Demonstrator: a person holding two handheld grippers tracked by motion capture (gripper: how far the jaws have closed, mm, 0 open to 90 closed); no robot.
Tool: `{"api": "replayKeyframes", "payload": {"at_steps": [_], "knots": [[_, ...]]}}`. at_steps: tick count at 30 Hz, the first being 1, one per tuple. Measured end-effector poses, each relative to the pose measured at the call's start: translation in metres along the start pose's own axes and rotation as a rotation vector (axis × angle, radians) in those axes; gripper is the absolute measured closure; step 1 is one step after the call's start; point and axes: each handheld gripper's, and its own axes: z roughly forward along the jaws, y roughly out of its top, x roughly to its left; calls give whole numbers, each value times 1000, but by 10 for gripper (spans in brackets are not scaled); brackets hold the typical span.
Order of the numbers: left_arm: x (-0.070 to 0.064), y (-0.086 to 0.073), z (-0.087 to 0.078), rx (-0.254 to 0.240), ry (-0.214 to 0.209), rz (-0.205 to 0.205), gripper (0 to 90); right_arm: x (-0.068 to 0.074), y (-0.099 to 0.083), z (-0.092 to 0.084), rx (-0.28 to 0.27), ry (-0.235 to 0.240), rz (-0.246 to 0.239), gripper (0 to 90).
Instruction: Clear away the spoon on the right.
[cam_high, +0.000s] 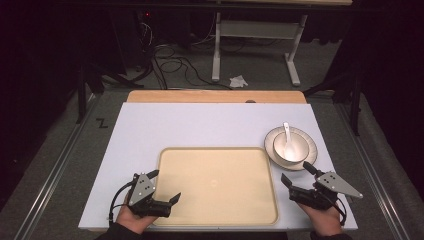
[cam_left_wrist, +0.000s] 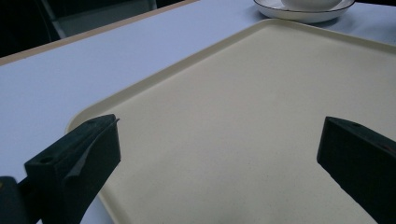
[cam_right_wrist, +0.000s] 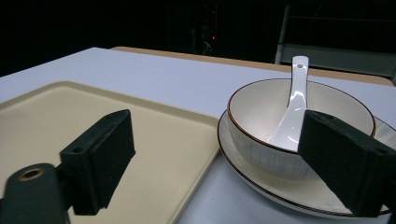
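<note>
A white-topped table (cam_high: 150, 130) carries a beige tray (cam_high: 218, 186) and, just beside it, a plate (cam_high: 310, 150).

1. My left gripper (cam_left_wrist: 219, 158) hangs over the near part of the cream tray (cam_left_wrist: 243, 107), its two black jaws spread wide with nothing between them.
2. The tray lies flat on the pale table top (cam_left_wrist: 93, 65), its raised rim running away from my left jaw.
3. Past the tray's far edge sits a dark-rimmed white plate (cam_left_wrist: 303, 14) with a white bowl (cam_left_wrist: 310, 3) on it.
</note>
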Motion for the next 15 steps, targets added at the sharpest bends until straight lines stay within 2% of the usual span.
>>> {"api": "replayKeyframes", "payload": {"at_steps": [2, 3, 4, 5, 6, 7, 8, 9, 10, 12, 14, 15], "knots": [[0, 0, 0, 0, 0, 0, 2, 0, 0, -1, -5, -6, -4, 167], [0, 0, 0, 0, 0, 0, 2, -1, 1, -1, -8, -10, 13, 229], [0, 0, 0, 3, 0, 1, 2, -1, 1, -1, -8, -10, 13, 229], [0, 0, 0, 3, 1, 1, 2, -1, 1, -2, -2, -19, 22, 307], [0, 0, 1, 5, 1, 2, 2, -2, 1, -2, 5, -23, 22, 425], [0, 0, 1, 5, 1, 2, 2, -2, 1, -2, 8, -30, 24, 473], [0, 0, 1, 5, 1, 2, 2, -2, 1, -2, 8, -30, 24, 473], [-1, 0, 1, 6, 0, 5, 2, -3, 3, -4, -4, -43, 26, 574], [-1, 0, 1, 6, 0, 5, 2, -3, 3, -4, -4, -43, 26, 574], [0, 0, 1, 5, -1, 3, 2, -5, 6, -4, -3, -54, 27, 629], [0, 0, 0, 2, -2, -1, 2, -8, 11, -1, 17, -85, -2, 657], [0, 0, 0, 2, -3, -2, 2, -12, 18, 3, 31, -96, 2, 688]]}}
